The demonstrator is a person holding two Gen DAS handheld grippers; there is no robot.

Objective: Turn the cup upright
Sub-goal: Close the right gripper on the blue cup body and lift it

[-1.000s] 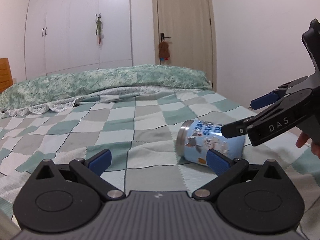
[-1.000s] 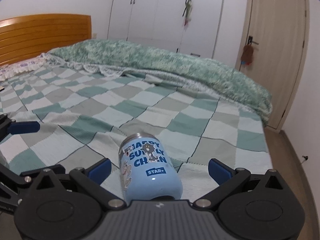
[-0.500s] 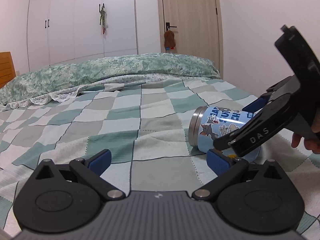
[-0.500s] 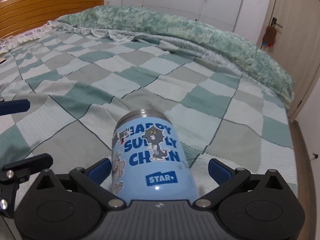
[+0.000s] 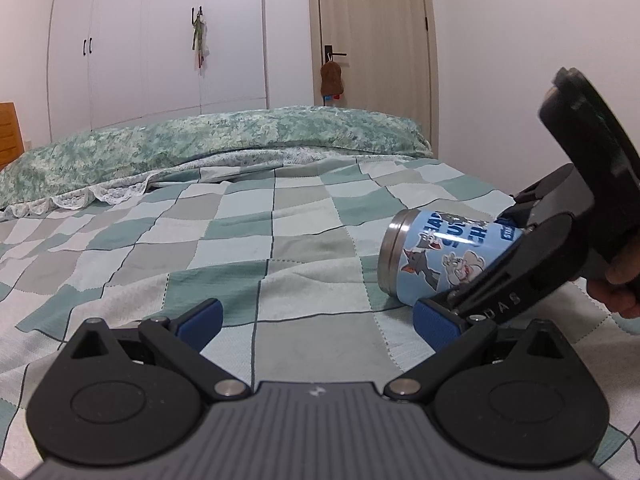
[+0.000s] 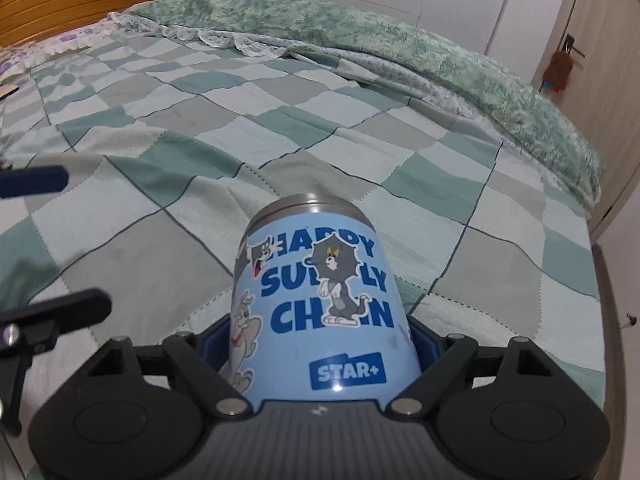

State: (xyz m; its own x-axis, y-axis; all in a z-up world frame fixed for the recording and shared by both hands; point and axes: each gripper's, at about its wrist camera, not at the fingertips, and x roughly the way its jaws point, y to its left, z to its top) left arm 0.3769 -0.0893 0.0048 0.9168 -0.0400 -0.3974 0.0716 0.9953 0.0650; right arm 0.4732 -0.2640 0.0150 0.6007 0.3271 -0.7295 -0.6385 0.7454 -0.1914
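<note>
Bedspread [image 5: 248, 256] in green and grey checks fills the space ahead of both our hand-held grippers, with a rumpled green quilt [image 5: 224, 136] across its far end. Smaller, the cup [image 6: 320, 304] lies on its side on the bed, its steel rim pointing away from our right hand-held gripper [image 6: 320, 344], whose blue pads press both flanks of the cup's base end. Our left hand-held gripper [image 5: 316, 316] hangs low over the bedspread, jaws spread wide and holding nothing, with the cup ahead to its right.
</note>
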